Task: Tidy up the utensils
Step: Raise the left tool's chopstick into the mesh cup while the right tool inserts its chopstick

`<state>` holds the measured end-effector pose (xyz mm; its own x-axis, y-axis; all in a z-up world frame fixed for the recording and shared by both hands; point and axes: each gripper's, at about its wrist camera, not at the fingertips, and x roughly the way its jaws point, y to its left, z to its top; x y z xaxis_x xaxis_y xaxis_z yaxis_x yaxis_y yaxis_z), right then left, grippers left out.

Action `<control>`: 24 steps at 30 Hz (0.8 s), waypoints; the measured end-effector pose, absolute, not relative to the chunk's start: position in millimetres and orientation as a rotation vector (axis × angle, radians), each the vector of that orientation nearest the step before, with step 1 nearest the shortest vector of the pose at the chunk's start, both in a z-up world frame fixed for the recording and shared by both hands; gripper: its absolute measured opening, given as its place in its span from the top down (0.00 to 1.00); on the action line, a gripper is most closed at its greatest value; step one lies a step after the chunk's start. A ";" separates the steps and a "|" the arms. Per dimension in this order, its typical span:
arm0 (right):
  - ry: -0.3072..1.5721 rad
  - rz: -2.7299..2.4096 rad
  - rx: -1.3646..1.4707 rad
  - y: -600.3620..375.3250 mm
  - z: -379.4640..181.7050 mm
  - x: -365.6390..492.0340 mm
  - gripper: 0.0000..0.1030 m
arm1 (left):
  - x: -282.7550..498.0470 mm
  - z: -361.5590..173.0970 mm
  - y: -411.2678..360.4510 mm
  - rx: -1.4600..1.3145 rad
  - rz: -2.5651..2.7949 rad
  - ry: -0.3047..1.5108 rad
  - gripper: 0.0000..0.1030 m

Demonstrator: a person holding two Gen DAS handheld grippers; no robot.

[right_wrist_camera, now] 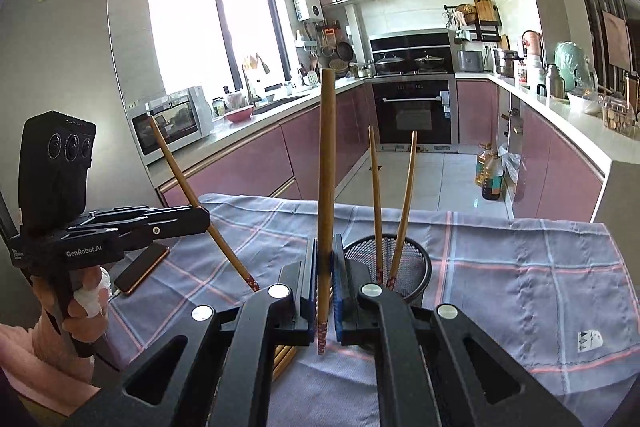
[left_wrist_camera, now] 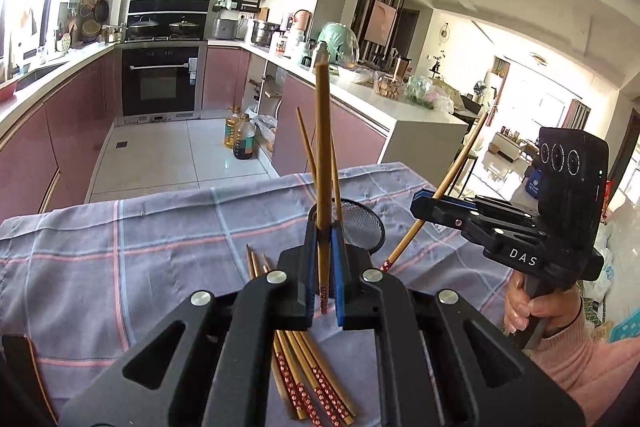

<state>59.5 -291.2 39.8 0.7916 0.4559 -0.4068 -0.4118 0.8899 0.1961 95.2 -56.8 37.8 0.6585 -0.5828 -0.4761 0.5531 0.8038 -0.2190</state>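
The left claw (left_wrist_camera: 323, 259) is pinching one chopstick (left_wrist_camera: 322, 163) between its blue pads, holding it nearly upright with the patterned red end pointing down. The right claw (right_wrist_camera: 325, 267) is pinching a second chopstick (right_wrist_camera: 326, 163) the same way, also upright. Both are hanging over a bench covered by a checked cloth (right_wrist_camera: 520, 267). A black mesh cup (right_wrist_camera: 416, 267) is standing on the cloth just right of the right claw, with two chopsticks (right_wrist_camera: 376, 195) leaning inside it. More chopsticks (left_wrist_camera: 304, 379) are lying loose on the cloth at the near edge, under the left claw. A phone (right_wrist_camera: 140, 267) is lying at the cloth's left side.
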 end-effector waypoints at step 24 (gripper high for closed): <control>0.430 0.408 0.084 -310.9 60.0 103.2 0.94 | 137.6 63.0 -130.5 0.005 -0.656 0.549 0.93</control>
<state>103.2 -310.9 60.0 0.8296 0.4012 -0.3883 -0.3663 0.9160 0.1638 137.6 -130.5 63.0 0.6558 -0.5776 -0.4861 0.5804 0.7975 -0.1647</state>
